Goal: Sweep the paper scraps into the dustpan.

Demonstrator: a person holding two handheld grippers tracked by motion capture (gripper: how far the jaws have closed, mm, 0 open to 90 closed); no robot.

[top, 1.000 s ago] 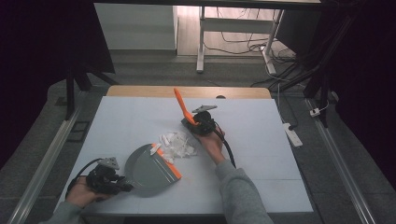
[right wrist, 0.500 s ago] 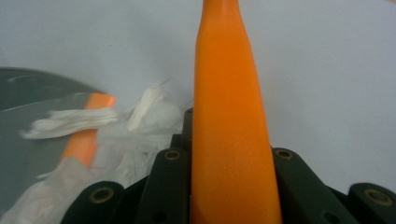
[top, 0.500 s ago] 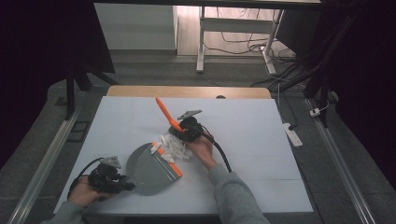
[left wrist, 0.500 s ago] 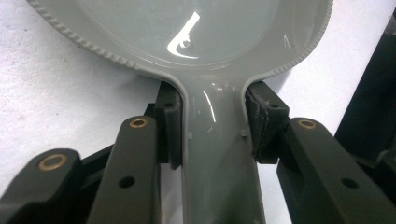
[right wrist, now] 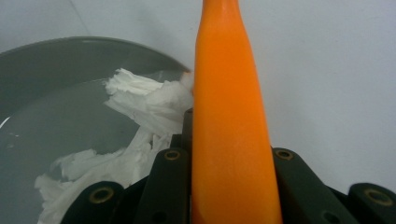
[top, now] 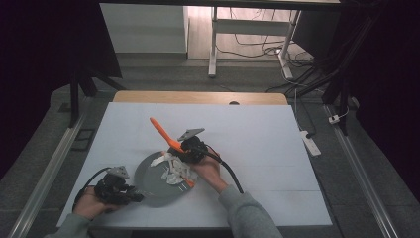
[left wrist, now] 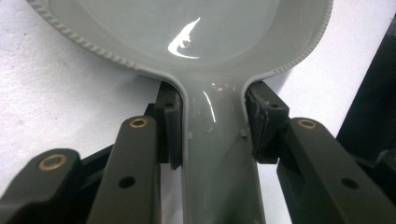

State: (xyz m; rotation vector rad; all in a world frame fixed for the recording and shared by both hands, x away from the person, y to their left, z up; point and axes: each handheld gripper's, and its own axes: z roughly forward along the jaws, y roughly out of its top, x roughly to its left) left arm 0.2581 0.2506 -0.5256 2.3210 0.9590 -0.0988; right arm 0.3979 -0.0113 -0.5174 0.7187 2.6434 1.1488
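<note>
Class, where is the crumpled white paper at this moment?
In the high view the crumpled white paper lies on the right part of the grey dustpan, beside the right hand-held gripper.

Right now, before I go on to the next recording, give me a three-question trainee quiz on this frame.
1. True or false: the left gripper has its jaws closed on the grey pan by its handle.
2. What does the right gripper hold? A) a white cloth B) an orange tool handle C) a cable
3. Fill in: the crumpled white paper lies ___ the pan.

Key: 1 true; 2 B; 3 in.
</note>
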